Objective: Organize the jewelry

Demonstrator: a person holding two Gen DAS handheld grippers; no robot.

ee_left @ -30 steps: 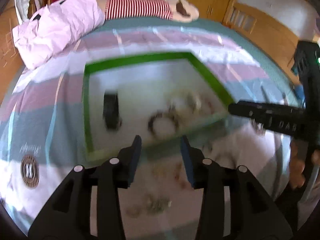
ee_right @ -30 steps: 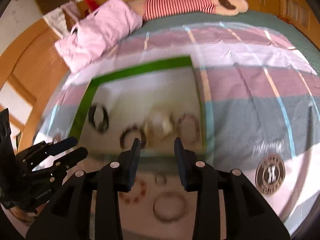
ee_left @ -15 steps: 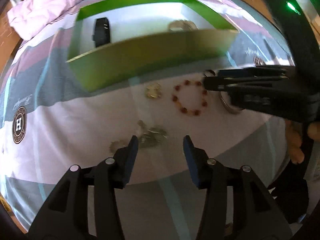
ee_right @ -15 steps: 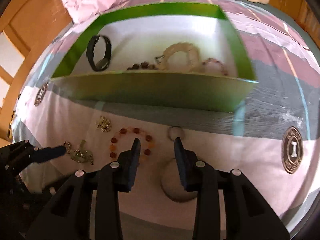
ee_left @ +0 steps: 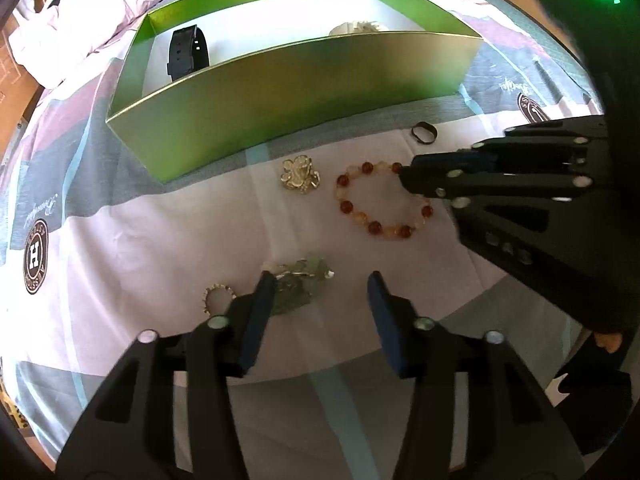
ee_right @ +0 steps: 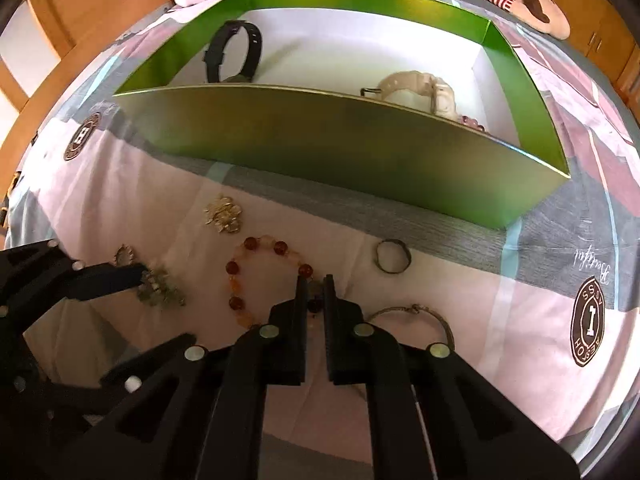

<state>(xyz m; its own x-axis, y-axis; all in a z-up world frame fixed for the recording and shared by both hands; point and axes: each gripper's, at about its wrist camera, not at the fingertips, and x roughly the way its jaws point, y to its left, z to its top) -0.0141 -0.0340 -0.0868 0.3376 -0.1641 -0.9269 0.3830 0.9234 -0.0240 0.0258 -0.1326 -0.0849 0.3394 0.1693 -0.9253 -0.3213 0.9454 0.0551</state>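
A green box (ee_left: 280, 96) (ee_right: 320, 136) lies on the bed and holds a black watch (ee_left: 187, 50) (ee_right: 234, 54), a white watch (ee_right: 420, 90) and a pink bracelet. An amber bead bracelet (ee_left: 382, 200) (ee_right: 256, 276) lies on the sheet in front of it. My right gripper (ee_right: 314, 284) (ee_left: 406, 178) is shut on the bracelet's right side. My left gripper (ee_left: 322, 280) (ee_right: 140, 276) is open, low over a greenish-gold tangled piece (ee_left: 302, 284) (ee_right: 160, 290).
On the sheet lie a gold flower brooch (ee_left: 299, 174) (ee_right: 224, 214), a small gold ring piece (ee_left: 218, 296) (ee_right: 124, 254), a dark ring (ee_left: 424, 134) (ee_right: 394, 260) and a thin metal bangle (ee_right: 416, 318). A pink quilt (ee_left: 92, 12) lies behind the box.
Both grippers came down from over the box to the sheet in front of it. The right gripper has closed onto the amber bracelet. The left stayed open.
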